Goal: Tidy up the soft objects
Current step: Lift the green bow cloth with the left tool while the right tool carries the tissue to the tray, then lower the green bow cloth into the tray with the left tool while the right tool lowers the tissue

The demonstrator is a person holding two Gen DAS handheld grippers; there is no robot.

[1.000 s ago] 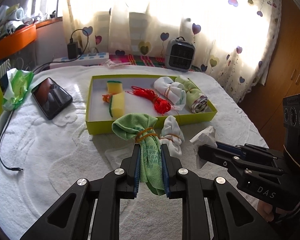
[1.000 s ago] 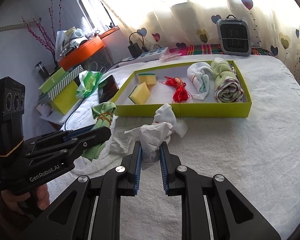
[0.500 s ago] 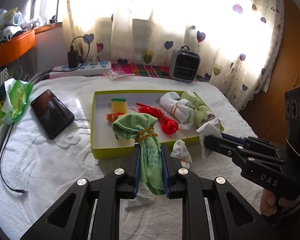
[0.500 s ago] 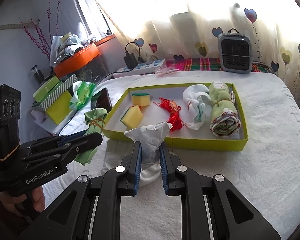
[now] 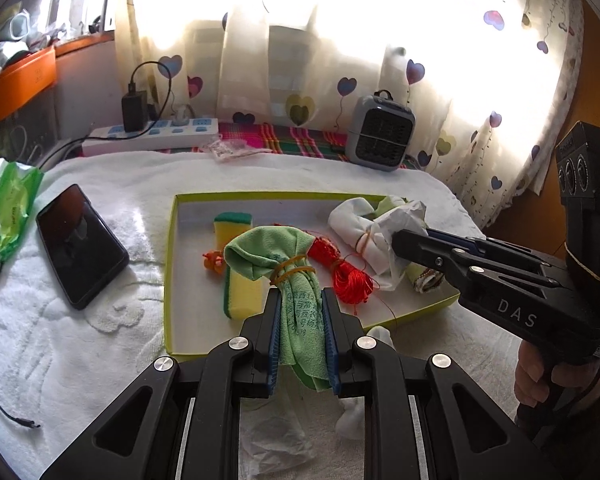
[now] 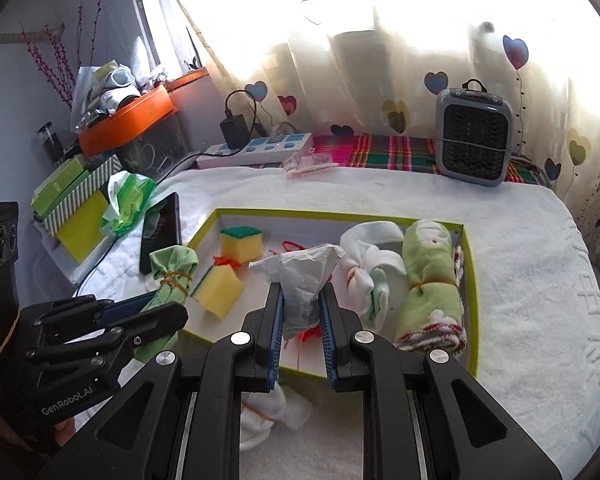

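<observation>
Green cloth (image 5: 296, 280), bound with rubber bands, is clenched in the left hand-held gripper (image 5: 301, 340) above the tray (image 5: 170, 280), likely so it can be dropped in beside the sponges (image 5: 240, 292). Tilted downward beside it, the right hand-held gripper (image 6: 302, 340) pinches a crumpled tissue (image 6: 300, 276) over the tray's middle, while a white bundle (image 6: 272, 408) lies on the bed outside.

I see a black smartphone (image 5: 80, 246) lying face up on the white towelling cover (image 5: 80, 344), near a crumpled green plastic wrapper (image 5: 10, 208). Behind, a white power strip (image 6: 256, 151) carries a black charger (image 6: 234, 129), and a small grey fan heater (image 6: 474, 136) stands on plaid cloth (image 6: 374, 150).
</observation>
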